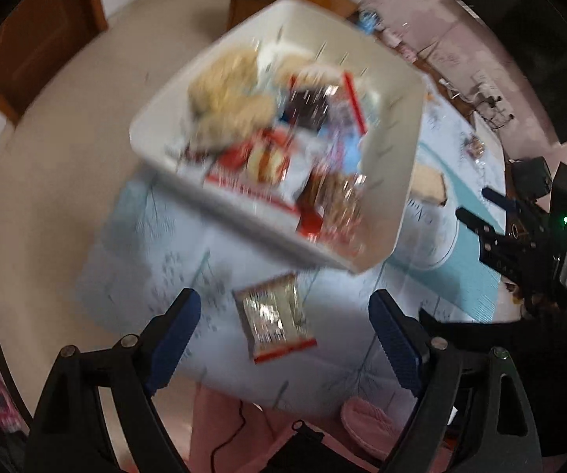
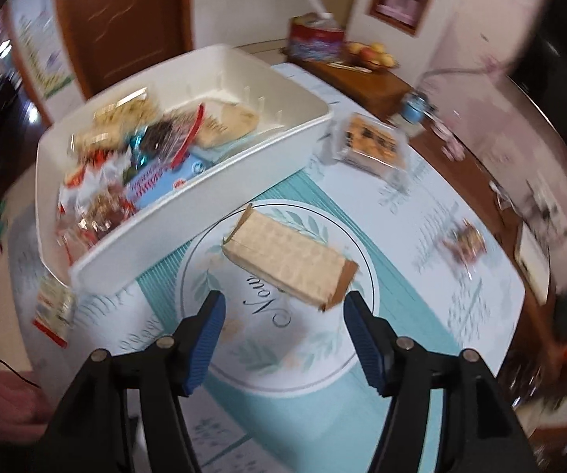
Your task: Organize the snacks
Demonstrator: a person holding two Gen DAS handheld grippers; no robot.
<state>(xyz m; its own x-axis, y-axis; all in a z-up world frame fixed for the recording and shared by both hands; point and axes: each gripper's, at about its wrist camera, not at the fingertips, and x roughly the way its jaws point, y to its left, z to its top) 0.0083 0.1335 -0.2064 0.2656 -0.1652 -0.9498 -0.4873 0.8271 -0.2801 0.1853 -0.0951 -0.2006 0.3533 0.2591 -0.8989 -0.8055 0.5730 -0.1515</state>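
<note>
Snacks fill a white bin [image 2: 188,213] on a table covered by a pale blue patterned cloth [image 2: 421,260] — wrapped biscuits, a blue packet and red-trimmed bags lie heaped inside, blurred in both views. The left gripper [image 1: 285,325] points steeply down with its blue pads [image 1: 177,335] spread wide and nothing between them; below it a small silver packet with a red edge [image 1: 275,321] lies flat on the cloth, just beside the bin's near corner. The right gripper [image 2: 283,335] also stands open and empty (it shows at the right edge of the left wrist view as well). Just ahead of its fingertips a tan cracker pack [image 2: 289,262] lies on the round leaf motif of the cloth, close to the bin's long wall. Farther off, a clear-wrapped cake pack [image 2: 370,146] rests near the bin's far corner — and a small dark packet [image 2: 464,242] lies well apart to the right.
</note>
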